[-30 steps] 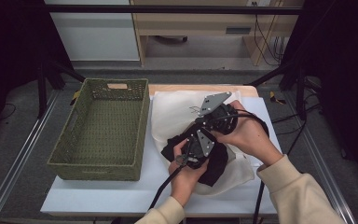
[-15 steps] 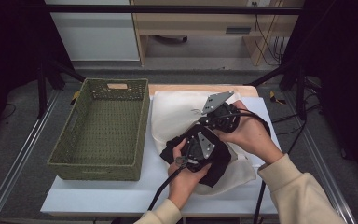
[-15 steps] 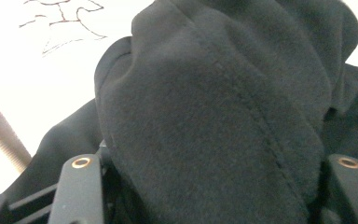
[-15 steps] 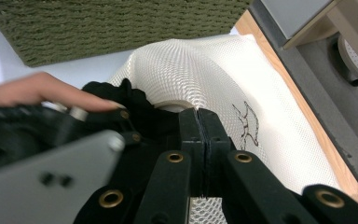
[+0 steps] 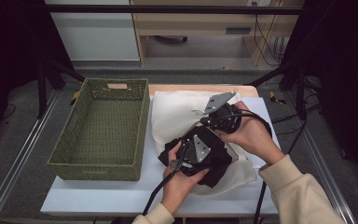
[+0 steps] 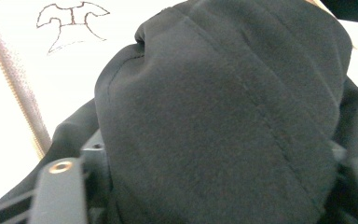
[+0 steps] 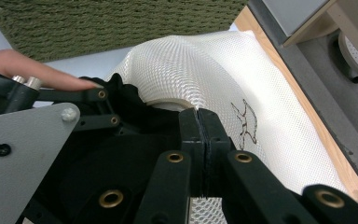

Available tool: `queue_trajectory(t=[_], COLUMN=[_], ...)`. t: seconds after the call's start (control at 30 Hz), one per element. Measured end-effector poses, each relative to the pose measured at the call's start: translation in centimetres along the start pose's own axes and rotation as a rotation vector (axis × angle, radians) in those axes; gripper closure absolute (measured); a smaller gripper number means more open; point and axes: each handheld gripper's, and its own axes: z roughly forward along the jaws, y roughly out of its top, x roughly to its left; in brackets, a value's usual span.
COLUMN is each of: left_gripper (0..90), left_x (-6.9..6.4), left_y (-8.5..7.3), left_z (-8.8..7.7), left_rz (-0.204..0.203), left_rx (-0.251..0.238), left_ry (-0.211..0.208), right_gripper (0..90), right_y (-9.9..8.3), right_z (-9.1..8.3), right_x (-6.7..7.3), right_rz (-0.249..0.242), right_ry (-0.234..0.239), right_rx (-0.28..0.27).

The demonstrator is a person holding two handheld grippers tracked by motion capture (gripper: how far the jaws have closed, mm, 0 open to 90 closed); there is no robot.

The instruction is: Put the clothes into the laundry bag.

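We hold 2 grippers over a white mesh zip laundry bag (image 5: 179, 116) lying on the white tabletop (image 5: 98, 196). The right gripper (image 7: 200, 122) has its jaws pressed together, pinching the bag's mesh edge. The left gripper (image 5: 193, 151) has just been opening its jaws, with the crumpled black fabric garment (image 6: 223, 121) bulging between them, so the garment sits right at its tips, at 12 o'clock. The green woven rectangular basket (image 5: 102, 126) waits at 9 o'clock. Beyond are grey floor and a wooden desk.
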Motion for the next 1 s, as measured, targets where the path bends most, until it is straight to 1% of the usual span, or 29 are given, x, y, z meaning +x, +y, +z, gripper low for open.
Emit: queue_trajectory(t=[0.03,0.07,0.1,0.13,0.17,0.2,0.23,0.3,0.33,0.37,0.4,0.43,0.53,0.57,0.67,0.7,0.73,0.83,0.9,0.93,1.0], left_gripper=[21.3,19.2,15.9,13.6,13.0,12.6,10.4,8.5,7.4,7.0,7.0,7.0,7.0,7.0,7.5,8.7,10.2,11.9,15.5,16.4,18.7], left_x=[0.0,0.0,0.1,0.2,0.2,0.2,0.2,0.2,0.2,0.1,0.1,0.1,0.1,0.1,-0.1,-0.2,-0.3,-0.5,-0.6,-0.7,-0.7], left_y=[-0.1,-0.1,-0.2,-0.2,-0.2,-0.2,-0.1,0.0,0.1,0.1,0.1,0.0,-0.2,-0.3,-0.6,-0.7,-0.9,-1.4,-2.0,-2.3,-2.9], left_z=[0.0,0.0,-0.1,-0.2,-0.4,-0.6,-0.9,-1.4,-1.6,-1.9,-2.2,-2.6,-3.6,-3.9,-5.0,-5.4,-5.8,-6.7,-7.2,-7.5,-7.9], left_rz=[-0.009,-0.009,-0.013,-0.024,-0.023,-0.029,-0.026,-0.029,-0.035,-0.036,-0.03,-0.025,-0.028,-0.034,-0.03,-0.027,-0.032,-0.027,-0.032,-0.035,-0.031], left_rx=[-0.004,-0.004,0.004,0.003,0.003,-0.009,-0.019,-0.025,-0.023,-0.029,-0.034,-0.038,-0.058,-0.066,-0.093,-0.098,-0.106,-0.113,-0.125,-0.125,-0.126], left_ry=[-0.017,-0.017,-0.041,-0.053,-0.061,-0.063,-0.068,-0.082,-0.099,-0.099,-0.102,-0.111,-0.121,-0.124,-0.133,-0.135,-0.138,-0.142,-0.14,-0.14,-0.14], right_gripper=[90.0,90.0,90.0,90.0,90.0,90.0,90.0,90.0,90.0,90.0,90.0,90.0,90.0,90.0,90.0,90.0,90.0,90.0,90.0,90.0,90.0], right_y=[0.0,0.0,-0.1,-0.1,-0.1,0.0,0.0,0.0,0.0,0.0,0.0,0.0,0.0,0.0,0.0,0.1,0.0,0.0,-0.1,-0.1,-0.2], right_z=[0.0,0.0,0.0,0.0,0.0,-0.1,-0.1,0.0,0.0,0.0,-0.1,0.0,-0.1,-0.1,-0.2,-0.2,-0.2,-0.3,-0.3,-0.4,-0.5], right_x=[0.0,0.0,-0.1,-0.1,-0.1,-0.1,-0.1,0.0,0.0,0.0,0.0,0.0,0.0,0.0,0.1,0.2,0.3,0.4,0.6,0.6,0.7], right_rz=[0.004,0.004,0.0,-0.001,-0.002,-0.001,-0.002,0.001,-0.003,0.0,-0.001,-0.002,0.001,0.002,0.0,0.002,-0.003,-0.007,-0.007,-0.006,-0.004], right_ry=[-0.001,-0.001,0.002,0.004,0.004,0.004,0.004,0.002,0.004,0.003,-0.002,0.007,0.001,0.0,-0.001,-0.005,-0.006,-0.006,-0.005,-0.009,-0.01], right_rx=[0.0,0.0,0.002,0.005,0.006,0.004,0.005,0.002,0.005,0.005,0.01,0.001,0.002,0.001,-0.001,-0.001,0.0,-0.001,-0.004,-0.001,-0.005])
